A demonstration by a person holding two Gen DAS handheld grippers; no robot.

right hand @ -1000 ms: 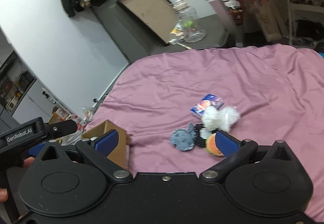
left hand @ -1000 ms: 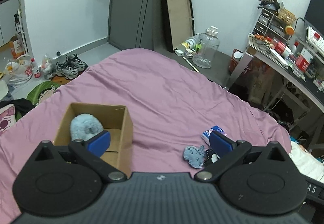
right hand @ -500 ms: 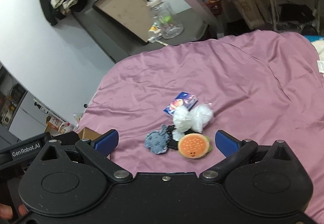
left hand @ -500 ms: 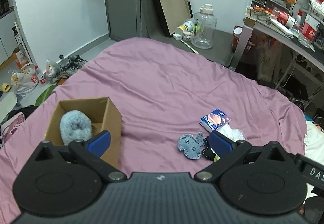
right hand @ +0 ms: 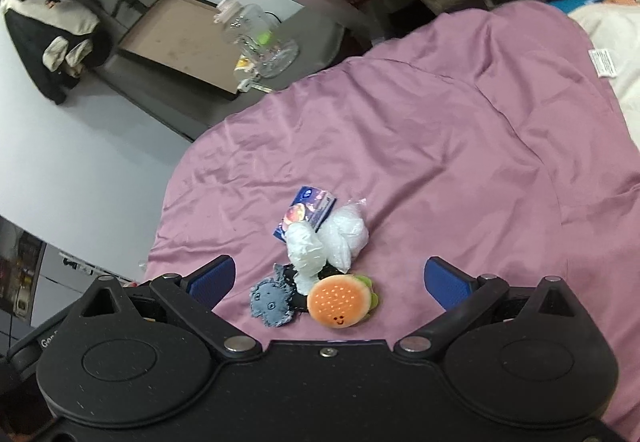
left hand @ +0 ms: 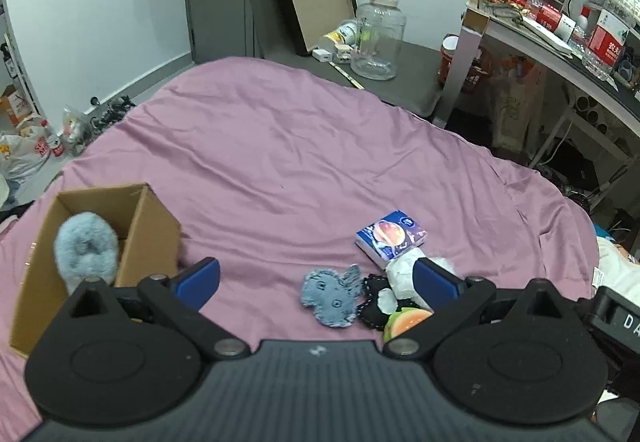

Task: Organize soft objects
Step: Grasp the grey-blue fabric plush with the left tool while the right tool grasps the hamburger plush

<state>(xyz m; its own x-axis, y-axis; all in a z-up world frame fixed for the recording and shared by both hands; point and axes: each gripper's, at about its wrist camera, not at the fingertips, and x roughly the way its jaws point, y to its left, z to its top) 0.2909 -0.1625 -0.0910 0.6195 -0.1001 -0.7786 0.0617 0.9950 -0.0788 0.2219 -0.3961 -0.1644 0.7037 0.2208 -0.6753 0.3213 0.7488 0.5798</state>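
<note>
Lying on the purple bedspread (right hand: 460, 146), a cluster of soft objects: burger plush (right hand: 340, 302), blue-grey felt animal (right hand: 270, 302), white wrapped bundles (right hand: 328, 238), and a blue packet (right hand: 304, 212). Right tool (right hand: 330, 280) spread wide, empty, just above the burger. Left tool (left hand: 318, 278) likewise spread. Cardboard box (left hand: 156, 230) holds a fluffy blue plush (left hand: 86, 246); a black item (left hand: 374, 300), possibly felt, adjoins the cluster.
</note>
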